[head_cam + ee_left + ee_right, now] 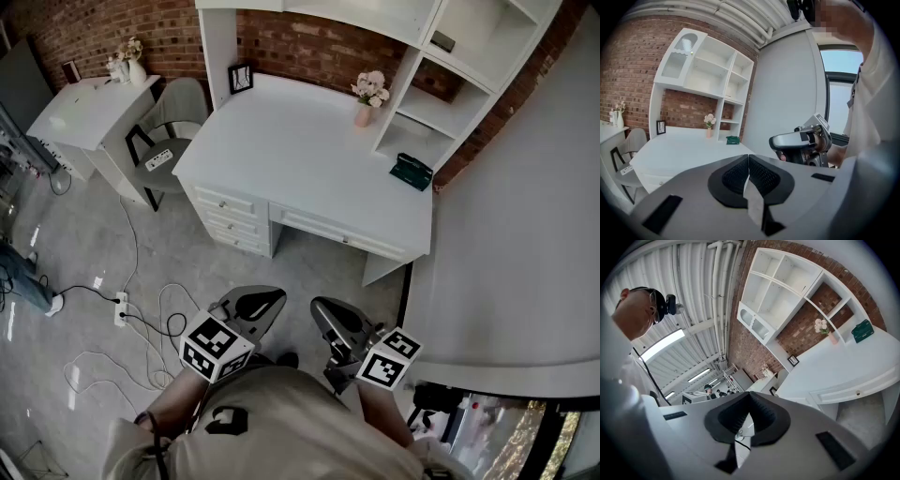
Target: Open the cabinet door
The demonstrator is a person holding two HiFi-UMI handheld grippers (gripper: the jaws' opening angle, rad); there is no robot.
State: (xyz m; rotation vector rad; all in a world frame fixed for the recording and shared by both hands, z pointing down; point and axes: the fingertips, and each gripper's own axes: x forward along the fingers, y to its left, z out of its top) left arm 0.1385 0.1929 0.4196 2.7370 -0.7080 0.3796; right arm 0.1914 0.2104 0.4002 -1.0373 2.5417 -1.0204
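The cabinet door (675, 64) is a small glazed white door, shut, at the upper left of the hutch (450, 84) on the white desk (300, 159). It also shows in the right gripper view, cabinet door (754, 320). Both grippers hang close to the person's body, well short of the desk. My left gripper (270, 300) is shut with nothing in it, its jaws meeting in its own view (748, 158). My right gripper (322, 307) is likewise shut and empty (750, 395), and its body shows to the right in the left gripper view (801, 140).
On the desk stand a flower vase (364, 111), a picture frame (240, 79) and a green box (411, 172). Drawers (225, 216) front the desk. A chair (173, 122) and a side table (84, 112) stand left. Cables and a power strip (122, 309) lie on the floor. A grey wall (525, 244) rises at the right.
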